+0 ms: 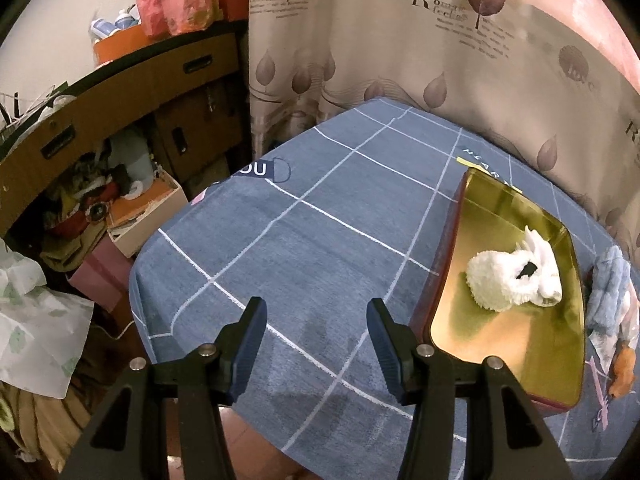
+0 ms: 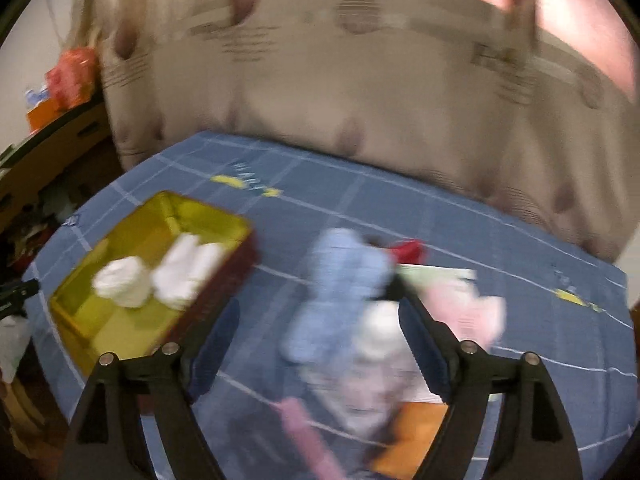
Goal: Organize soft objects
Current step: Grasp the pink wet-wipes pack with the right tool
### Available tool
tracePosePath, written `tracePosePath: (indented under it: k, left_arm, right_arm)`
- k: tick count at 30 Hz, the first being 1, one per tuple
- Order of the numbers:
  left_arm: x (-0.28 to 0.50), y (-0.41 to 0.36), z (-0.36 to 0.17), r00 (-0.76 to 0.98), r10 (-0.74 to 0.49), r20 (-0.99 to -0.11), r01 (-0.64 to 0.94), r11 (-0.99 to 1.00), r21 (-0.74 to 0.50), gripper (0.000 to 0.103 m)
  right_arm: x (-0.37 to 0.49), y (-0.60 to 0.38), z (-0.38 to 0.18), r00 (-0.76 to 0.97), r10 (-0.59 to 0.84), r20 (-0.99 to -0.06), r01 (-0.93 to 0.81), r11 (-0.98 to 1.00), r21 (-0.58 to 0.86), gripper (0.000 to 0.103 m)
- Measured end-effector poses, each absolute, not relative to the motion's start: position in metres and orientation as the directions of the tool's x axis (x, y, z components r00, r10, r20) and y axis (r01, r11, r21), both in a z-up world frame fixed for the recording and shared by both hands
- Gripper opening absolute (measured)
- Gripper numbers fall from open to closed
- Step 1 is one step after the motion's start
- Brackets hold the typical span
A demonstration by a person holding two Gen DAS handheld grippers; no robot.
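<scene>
A gold tray [image 1: 520, 344] with a dark red rim lies on the blue checked tablecloth [image 1: 304, 240]; a white fluffy toy [image 1: 504, 276] rests inside it. My left gripper [image 1: 316, 320] hangs open over bare cloth, left of the tray, with nothing between its fingers. The right wrist view is blurred: the same tray [image 2: 100, 320] with the white toy [image 2: 160, 276] sits at the left. My right gripper [image 2: 320, 332] stands open above a heap of soft things: a light blue plush [image 2: 340, 280], a white one [image 2: 380, 372], a pink one [image 2: 472, 308] and a small red piece [image 2: 408, 250]. Its pads touch none of them.
A patterned curtain [image 1: 400, 60] hangs behind the table. To the left stand a wooden cabinet [image 1: 120, 100] and cluttered boxes [image 1: 140, 216] on the floor. The light blue plush [image 1: 608, 288] and an orange piece [image 1: 624, 368] lie right of the tray. An orange patch [image 2: 412, 440] lies under the heap.
</scene>
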State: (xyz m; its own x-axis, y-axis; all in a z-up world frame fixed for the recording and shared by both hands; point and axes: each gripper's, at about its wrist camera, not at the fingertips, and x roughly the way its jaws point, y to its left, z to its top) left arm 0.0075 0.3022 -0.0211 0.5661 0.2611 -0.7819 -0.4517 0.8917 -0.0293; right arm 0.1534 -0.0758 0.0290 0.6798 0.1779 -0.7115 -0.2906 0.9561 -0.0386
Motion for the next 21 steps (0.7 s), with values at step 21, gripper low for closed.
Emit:
tracePosePath:
  k: [21]
  left_arm:
    - [0.012,0.281,-0.029,0.582,0.332,-0.743,-0.406,0.91,0.089,0.053]
  right_arm:
    - [0.203,-0.173,-0.034,0.579,0.1,-0.809,-0.183,0.983,-0.009,0.083]
